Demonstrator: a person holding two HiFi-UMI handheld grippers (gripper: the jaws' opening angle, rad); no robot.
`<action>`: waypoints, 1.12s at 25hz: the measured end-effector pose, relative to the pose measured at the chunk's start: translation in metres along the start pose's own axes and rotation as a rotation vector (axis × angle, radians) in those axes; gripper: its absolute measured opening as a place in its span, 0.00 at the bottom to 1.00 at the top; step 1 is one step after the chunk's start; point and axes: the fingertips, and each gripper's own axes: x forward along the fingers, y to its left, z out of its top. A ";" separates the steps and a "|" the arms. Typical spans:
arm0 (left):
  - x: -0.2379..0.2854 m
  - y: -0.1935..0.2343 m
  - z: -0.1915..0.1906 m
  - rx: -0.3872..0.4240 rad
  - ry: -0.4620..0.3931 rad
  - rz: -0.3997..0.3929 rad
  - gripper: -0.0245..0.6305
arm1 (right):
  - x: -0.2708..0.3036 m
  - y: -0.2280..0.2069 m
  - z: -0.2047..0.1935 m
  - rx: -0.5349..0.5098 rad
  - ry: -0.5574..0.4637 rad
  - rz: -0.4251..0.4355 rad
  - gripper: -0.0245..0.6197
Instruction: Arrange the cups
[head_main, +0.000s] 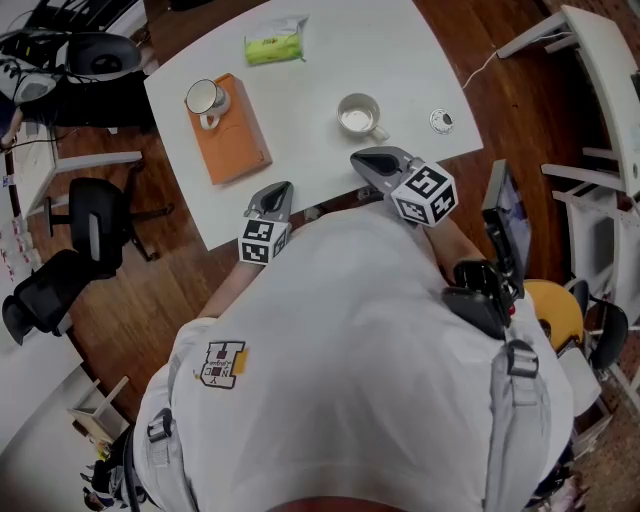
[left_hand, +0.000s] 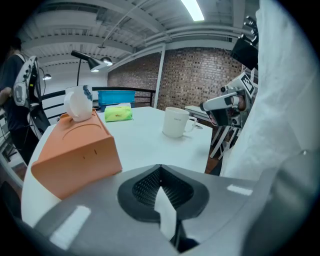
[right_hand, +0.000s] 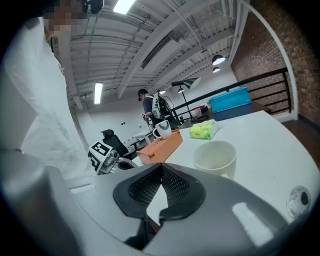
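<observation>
White worktop (head_main: 400, 60) is carrying a cup (head_main: 358, 115), with a second cup (head_main: 205, 97) sitting atop an orange box (head_main: 238, 140). Left gripper (head_main: 283, 187) and right gripper (head_main: 357, 159) are hovering at its near edge, fingers (left_hand: 142, 187) pressed together, empty.
</observation>
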 end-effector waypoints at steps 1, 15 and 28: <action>0.003 -0.002 0.002 -0.002 0.000 0.001 0.04 | -0.003 -0.004 0.000 0.000 0.001 -0.002 0.04; 0.031 -0.019 0.024 -0.015 -0.013 0.029 0.04 | -0.026 -0.021 0.023 -0.162 0.002 0.021 0.04; 0.015 -0.016 0.017 -0.074 -0.012 0.131 0.04 | -0.018 -0.109 0.045 -0.359 0.064 -0.090 0.71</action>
